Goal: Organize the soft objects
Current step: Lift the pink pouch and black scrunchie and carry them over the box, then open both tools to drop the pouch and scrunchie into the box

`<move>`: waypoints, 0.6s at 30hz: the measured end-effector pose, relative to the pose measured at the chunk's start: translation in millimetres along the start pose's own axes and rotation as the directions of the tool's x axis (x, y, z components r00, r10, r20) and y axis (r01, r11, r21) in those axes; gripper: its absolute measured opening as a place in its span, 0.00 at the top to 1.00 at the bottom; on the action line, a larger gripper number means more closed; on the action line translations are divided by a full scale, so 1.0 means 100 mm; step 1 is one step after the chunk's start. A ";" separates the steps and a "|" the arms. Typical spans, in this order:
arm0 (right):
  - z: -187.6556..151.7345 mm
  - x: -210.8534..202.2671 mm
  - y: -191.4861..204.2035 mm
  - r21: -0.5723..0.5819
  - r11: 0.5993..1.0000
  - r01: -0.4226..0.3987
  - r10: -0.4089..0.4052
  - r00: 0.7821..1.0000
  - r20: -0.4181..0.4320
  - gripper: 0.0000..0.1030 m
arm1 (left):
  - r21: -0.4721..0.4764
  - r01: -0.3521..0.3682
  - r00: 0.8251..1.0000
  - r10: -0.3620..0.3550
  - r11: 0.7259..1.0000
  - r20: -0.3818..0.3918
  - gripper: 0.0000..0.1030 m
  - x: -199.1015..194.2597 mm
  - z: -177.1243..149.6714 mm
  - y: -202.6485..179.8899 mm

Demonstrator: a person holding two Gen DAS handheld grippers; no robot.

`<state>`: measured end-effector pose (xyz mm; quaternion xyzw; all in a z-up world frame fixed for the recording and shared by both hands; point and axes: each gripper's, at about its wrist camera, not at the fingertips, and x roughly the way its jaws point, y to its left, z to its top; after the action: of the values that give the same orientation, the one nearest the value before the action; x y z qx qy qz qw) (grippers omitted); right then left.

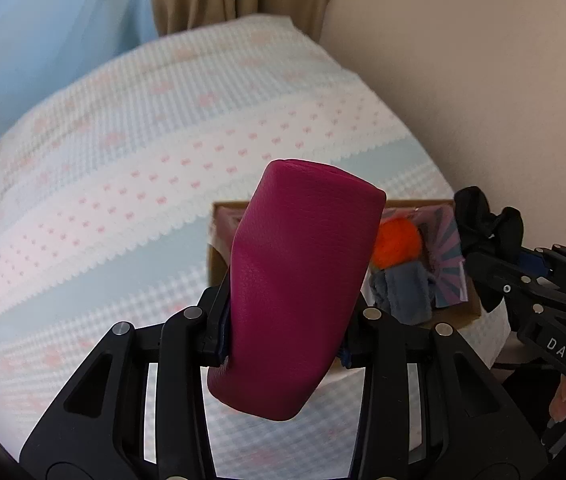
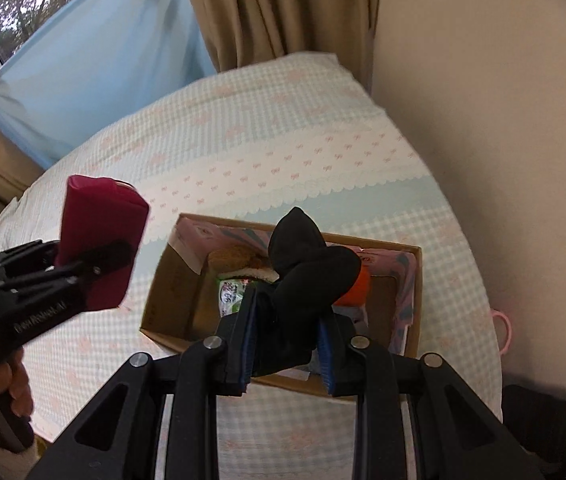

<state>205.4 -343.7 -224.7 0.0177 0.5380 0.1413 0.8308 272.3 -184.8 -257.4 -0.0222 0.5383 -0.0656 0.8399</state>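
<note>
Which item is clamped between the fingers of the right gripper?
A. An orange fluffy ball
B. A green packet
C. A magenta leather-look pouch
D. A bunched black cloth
D: in the right wrist view, the right gripper has its fingers pressed on the black cloth above the cardboard box.

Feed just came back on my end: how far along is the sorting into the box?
Done: the box on the bed already holds an orange ball, a grey cloth and a packet. In hand: the left gripper clamps a magenta pouch; the right gripper clamps a black cloth above the box. Left: dropping both in.
</note>
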 end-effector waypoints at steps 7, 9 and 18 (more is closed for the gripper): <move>0.07 0.56 -0.17 0.024 0.997 -0.078 0.081 0.989 -0.125 0.76 | -0.033 -0.019 0.994 0.016 0.999 -0.106 0.66 0.60 -0.02 -0.07; 0.10 0.72 -0.21 0.040 0.995 -0.092 0.097 0.983 -0.156 0.76 | -0.014 -0.035 0.991 0.033 0.999 -0.127 0.66 0.73 -0.04 -0.09; 0.21 1.30 -0.35 0.176 0.968 -0.177 0.219 0.940 -0.260 0.76 | 0.012 -0.067 0.972 0.068 0.998 -0.227 0.58 1.14 -0.07 -0.13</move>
<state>280.9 -341.6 -337.6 0.1144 0.6535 0.1846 0.7251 311.3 -212.4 -361.8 0.0056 0.6312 -0.0405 0.7746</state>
